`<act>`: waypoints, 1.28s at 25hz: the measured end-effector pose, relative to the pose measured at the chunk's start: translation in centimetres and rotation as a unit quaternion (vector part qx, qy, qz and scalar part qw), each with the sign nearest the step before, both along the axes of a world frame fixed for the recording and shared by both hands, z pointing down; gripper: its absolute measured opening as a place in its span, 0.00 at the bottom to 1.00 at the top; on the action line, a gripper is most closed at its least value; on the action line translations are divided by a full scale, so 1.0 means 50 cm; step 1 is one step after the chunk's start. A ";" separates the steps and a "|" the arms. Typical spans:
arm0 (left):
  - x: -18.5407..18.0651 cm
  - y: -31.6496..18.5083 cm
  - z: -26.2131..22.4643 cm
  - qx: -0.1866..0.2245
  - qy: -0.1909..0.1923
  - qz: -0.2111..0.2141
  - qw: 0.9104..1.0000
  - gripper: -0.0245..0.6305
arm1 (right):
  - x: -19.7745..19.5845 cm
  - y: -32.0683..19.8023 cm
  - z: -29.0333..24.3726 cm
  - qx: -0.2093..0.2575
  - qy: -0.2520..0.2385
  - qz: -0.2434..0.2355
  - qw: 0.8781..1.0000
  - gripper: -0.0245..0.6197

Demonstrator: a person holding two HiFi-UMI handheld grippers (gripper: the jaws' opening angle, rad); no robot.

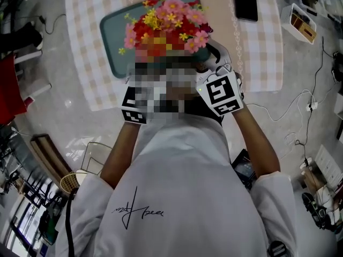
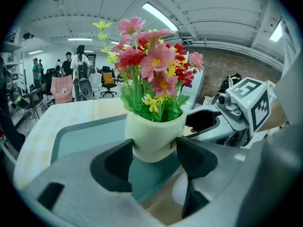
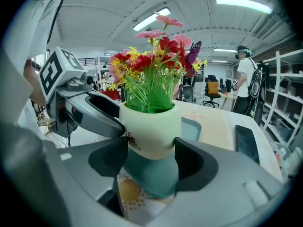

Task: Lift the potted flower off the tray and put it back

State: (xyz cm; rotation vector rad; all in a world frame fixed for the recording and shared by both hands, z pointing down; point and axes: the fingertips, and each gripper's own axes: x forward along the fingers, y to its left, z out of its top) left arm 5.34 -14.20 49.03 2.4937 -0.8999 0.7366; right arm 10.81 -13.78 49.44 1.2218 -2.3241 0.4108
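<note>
The potted flower is a cream pot of pink, red and yellow blooms. Both grippers hold it from opposite sides. My left gripper is shut on the pot, with its dark jaws pressed against the pot's lower wall. The right gripper is shut on the same pot. The pot's base appears to hang a little above the teal tray, near the tray's front edge. In the head view a mosaic patch hides the jaws; only the marker cubes show.
The tray lies on a checked tablecloth. A black phone lies at the table's far right. A white box and cables are on the floor to the right, and a wire basket to the left. People and office chairs stand far behind.
</note>
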 end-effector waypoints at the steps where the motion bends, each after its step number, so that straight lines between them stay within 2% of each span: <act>1: -0.001 -0.001 0.002 0.000 0.000 0.000 1.000 0.48 | -0.001 -0.001 0.002 0.000 0.000 0.000 1.000 0.53; 14: -0.012 -0.010 0.039 -0.015 -0.014 0.001 1.000 0.48 | -0.011 -0.012 0.039 -0.006 0.003 -0.002 1.000 0.52; 26: -0.015 -0.010 0.067 -0.024 -0.029 0.003 0.999 0.47 | -0.011 -0.013 0.066 -0.007 0.032 -0.005 0.999 0.52; 32: -0.006 -0.011 0.068 -0.017 -0.035 0.007 0.999 0.47 | -0.005 -0.014 0.073 -0.009 0.033 -0.002 0.999 0.53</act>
